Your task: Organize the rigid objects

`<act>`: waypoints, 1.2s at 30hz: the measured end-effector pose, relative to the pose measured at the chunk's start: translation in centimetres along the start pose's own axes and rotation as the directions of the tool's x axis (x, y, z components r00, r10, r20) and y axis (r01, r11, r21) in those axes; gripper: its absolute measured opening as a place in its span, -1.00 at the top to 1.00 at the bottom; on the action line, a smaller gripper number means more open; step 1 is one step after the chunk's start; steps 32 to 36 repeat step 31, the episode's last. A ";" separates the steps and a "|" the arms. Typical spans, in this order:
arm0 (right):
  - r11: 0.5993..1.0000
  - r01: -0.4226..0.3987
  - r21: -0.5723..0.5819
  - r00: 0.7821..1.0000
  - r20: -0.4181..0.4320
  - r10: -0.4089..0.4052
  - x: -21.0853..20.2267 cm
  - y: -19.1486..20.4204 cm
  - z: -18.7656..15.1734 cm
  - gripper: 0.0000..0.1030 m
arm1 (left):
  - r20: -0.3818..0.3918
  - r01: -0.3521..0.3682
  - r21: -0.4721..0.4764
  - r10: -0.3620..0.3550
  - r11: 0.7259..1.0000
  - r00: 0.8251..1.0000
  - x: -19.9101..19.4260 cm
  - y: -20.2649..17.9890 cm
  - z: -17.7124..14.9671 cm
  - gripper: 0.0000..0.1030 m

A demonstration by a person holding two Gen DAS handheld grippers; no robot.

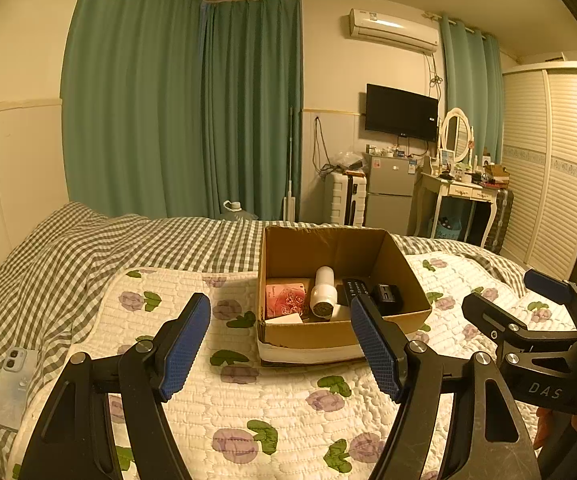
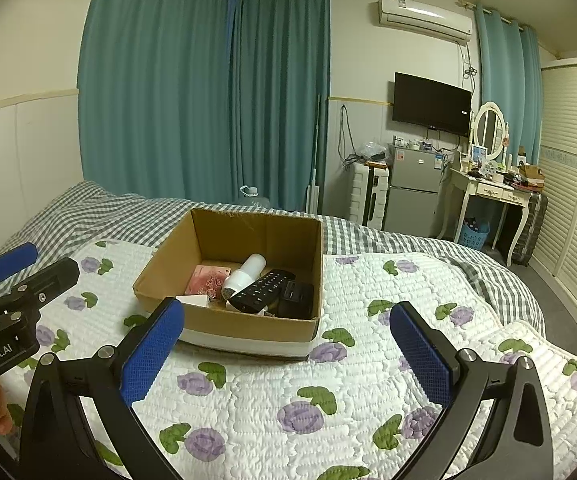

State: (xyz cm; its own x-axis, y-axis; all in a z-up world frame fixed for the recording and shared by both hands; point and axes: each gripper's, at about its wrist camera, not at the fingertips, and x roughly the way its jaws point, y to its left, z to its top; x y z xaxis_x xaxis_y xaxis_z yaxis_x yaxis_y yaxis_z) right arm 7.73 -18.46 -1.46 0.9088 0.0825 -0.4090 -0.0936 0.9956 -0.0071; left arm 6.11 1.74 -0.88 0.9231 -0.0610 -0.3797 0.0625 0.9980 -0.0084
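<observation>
Left wrist: we held the left gripper (image 1: 280, 340) released, nothing between its pads; cardboard box (image 1: 344, 332) sat mid-bed on the floral quilt (image 1: 288, 400), holding white shaver (image 1: 323, 292), remote (image 1: 354, 286), pink case (image 1: 286, 300).
Right wrist: right gripper (image 2: 288, 348) likewise released; box before it.

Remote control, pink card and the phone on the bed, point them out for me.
remote control (image 2: 259, 290), right wrist view, on its button face.
pink card (image 1: 286, 299), left wrist view, on its patterned face.
phone (image 1: 11, 386), left wrist view, on its pale back below the lenses.
</observation>
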 end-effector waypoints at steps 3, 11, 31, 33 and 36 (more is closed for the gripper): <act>1.000 -0.001 0.003 1.000 -0.002 0.001 0.1 0.0 0.0 -1.00 | 0.000 0.000 0.000 0.000 1.000 1.000 0.0 0.0 0.0 -0.46; 1.000 -0.003 0.004 1.000 -0.005 0.003 0.3 0.0 -0.1 -1.00 | -0.004 0.002 0.003 -0.002 1.000 1.000 0.0 0.1 -0.1 -0.46; 1.000 0.004 -0.002 1.000 -0.003 -0.004 0.3 -0.3 -0.2 -1.00 | -0.010 0.005 0.020 -0.005 1.000 1.000 0.3 0.1 -0.2 -0.46; 1.000 0.004 -0.002 1.000 -0.003 -0.004 0.3 -0.3 -0.2 -1.00 | -0.010 0.005 0.020 -0.005 1.000 1.000 0.3 0.1 -0.2 -0.46; 1.000 0.004 -0.002 1.000 -0.003 -0.004 0.3 -0.3 -0.2 -1.00 | -0.010 0.005 0.020 -0.005 1.000 1.000 0.3 0.1 -0.2 -0.46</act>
